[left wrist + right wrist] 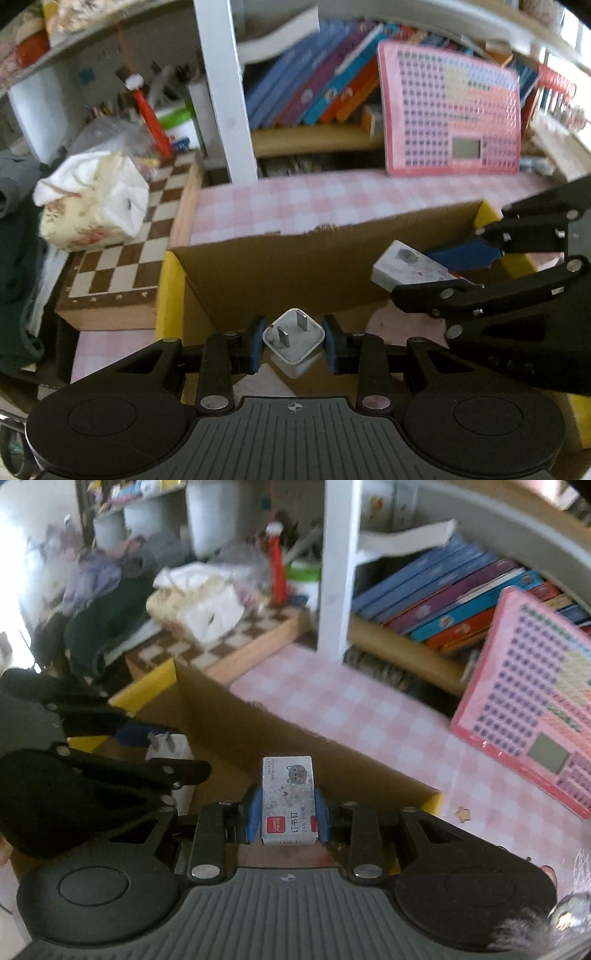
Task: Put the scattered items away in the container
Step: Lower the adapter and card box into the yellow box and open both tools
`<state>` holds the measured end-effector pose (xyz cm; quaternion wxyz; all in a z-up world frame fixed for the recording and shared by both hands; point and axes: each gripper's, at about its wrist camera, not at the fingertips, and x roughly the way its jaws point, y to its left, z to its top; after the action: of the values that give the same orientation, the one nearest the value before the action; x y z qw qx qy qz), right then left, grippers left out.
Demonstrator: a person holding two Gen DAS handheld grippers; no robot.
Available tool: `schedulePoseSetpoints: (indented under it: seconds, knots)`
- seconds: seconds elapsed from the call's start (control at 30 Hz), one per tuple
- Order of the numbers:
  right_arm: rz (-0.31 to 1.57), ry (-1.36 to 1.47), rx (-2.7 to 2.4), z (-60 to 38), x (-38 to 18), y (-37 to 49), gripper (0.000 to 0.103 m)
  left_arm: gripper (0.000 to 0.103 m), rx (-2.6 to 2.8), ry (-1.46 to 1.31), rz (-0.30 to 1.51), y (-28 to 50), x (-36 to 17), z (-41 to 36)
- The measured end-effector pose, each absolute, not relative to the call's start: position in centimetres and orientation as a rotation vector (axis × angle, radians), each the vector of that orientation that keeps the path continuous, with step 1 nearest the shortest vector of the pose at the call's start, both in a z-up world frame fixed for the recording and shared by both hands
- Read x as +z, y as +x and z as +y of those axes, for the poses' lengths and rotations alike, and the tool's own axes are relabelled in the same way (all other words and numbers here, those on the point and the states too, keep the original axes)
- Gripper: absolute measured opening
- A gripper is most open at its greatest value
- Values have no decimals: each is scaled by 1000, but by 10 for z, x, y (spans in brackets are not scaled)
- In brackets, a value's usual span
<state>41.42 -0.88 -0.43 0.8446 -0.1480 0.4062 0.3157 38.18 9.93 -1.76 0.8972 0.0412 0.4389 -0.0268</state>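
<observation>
Left wrist view: left gripper [294,341] pinches a light, rigid charger plug [294,338] by its smooth sides — slip-prone — while the right gripper [283,818] clamps a crushable staple box [287,799] over the cardboard box [258,254].

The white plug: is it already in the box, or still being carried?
Still carried. The plug sits pinched between the left tool's blue pads, prongs pointing forward, held above the open cardboard box.

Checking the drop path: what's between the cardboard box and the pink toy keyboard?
Bare pink checked tablecloth only, between the box's far wall and the keyboard; both wrist views show it.
</observation>
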Motion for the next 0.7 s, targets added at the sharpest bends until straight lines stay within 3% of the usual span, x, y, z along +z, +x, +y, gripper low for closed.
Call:
schedulePoseSetpoints:
  seconds: [0.2,0.5,0.7]
  knots:
    - [911,-371,672,0,-19,425,28,31,-46,109,986,394,-35,98]
    - [923,-344,672,-2,-23,430,30,31,-48,110,965,393,-32,98]
    - [904,-289,650,-10,-20,427,37,40,-59,111,921,384,-24,100]
